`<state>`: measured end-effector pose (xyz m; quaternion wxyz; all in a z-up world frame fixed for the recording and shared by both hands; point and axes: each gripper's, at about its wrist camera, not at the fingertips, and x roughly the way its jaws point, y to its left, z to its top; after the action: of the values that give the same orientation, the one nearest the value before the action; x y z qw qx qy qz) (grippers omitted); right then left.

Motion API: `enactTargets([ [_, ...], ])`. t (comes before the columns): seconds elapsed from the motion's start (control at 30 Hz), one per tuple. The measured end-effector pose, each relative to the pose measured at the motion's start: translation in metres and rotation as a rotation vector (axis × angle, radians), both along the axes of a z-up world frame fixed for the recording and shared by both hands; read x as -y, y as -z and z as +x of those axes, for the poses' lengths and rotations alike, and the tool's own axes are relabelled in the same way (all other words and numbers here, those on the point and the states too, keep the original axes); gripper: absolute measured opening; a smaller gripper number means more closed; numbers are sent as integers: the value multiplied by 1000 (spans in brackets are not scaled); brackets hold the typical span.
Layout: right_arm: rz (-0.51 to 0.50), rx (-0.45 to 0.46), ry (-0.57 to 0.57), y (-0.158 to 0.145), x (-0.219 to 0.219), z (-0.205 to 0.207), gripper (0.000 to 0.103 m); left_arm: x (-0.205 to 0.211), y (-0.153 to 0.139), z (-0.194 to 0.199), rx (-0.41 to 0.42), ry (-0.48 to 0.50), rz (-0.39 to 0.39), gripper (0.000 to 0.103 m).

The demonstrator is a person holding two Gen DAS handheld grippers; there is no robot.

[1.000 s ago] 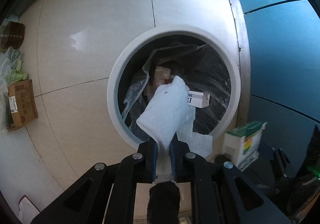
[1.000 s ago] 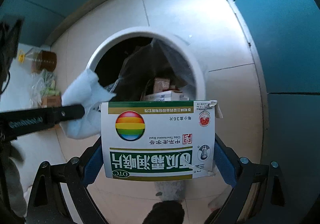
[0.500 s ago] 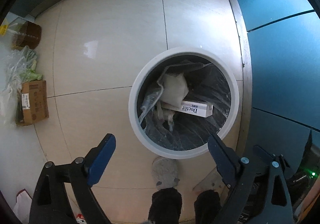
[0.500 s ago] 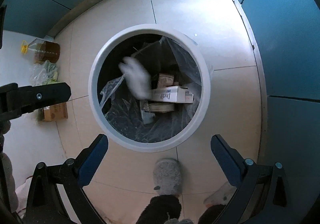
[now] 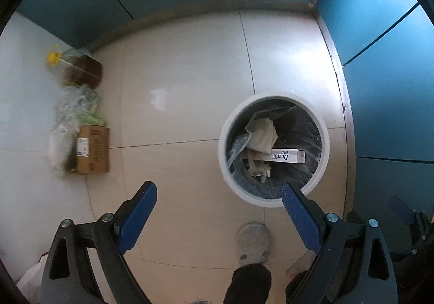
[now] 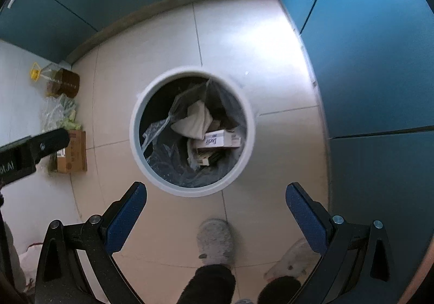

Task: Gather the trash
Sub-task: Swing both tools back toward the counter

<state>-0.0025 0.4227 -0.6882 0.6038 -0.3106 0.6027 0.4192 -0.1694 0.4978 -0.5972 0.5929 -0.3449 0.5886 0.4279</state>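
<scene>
A round white trash bin (image 5: 225, 162) (image 6: 134, 124) with a clear liner stands on the tiled floor below both grippers. Inside lie a crumpled white tissue (image 5: 261, 134) (image 6: 194, 120) and a white box marked "Doctor" (image 5: 287, 156) (image 6: 218, 139), over other scraps. My left gripper (image 5: 218, 196) hangs high over the floor just left of the bin, open and empty. My right gripper (image 6: 215, 196) is open and empty too, above the bin's near rim. The left gripper's black finger (image 6: 32, 145) shows at the left edge of the right wrist view.
A brown cardboard box (image 5: 93, 149), a plastic bag of greens (image 5: 78, 105) and an oil bottle (image 5: 81, 70) sit by the left wall. Teal cabinets (image 6: 379, 59) close off the back and right. A person's grey slippers (image 6: 215, 240) stand just behind the bin.
Both grippers opened and let go: the tissue and the green-and-white box dropped towards the bin. Both hands then rose, so the bin looks smaller and further below.
</scene>
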Motion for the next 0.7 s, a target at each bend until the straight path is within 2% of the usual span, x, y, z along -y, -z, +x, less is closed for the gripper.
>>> enactTargets([
  [0.23, 61, 17, 19, -99, 25, 4, 103, 36, -88, -10, 22, -11, 59, 94],
  [0.5, 137, 26, 16, -234, 67, 0, 103, 85, -201, -16, 61, 21, 119, 94],
  [0.7, 186, 27, 5, -325, 101, -3, 103, 114, -268, -20, 87, 29, 150, 94],
])
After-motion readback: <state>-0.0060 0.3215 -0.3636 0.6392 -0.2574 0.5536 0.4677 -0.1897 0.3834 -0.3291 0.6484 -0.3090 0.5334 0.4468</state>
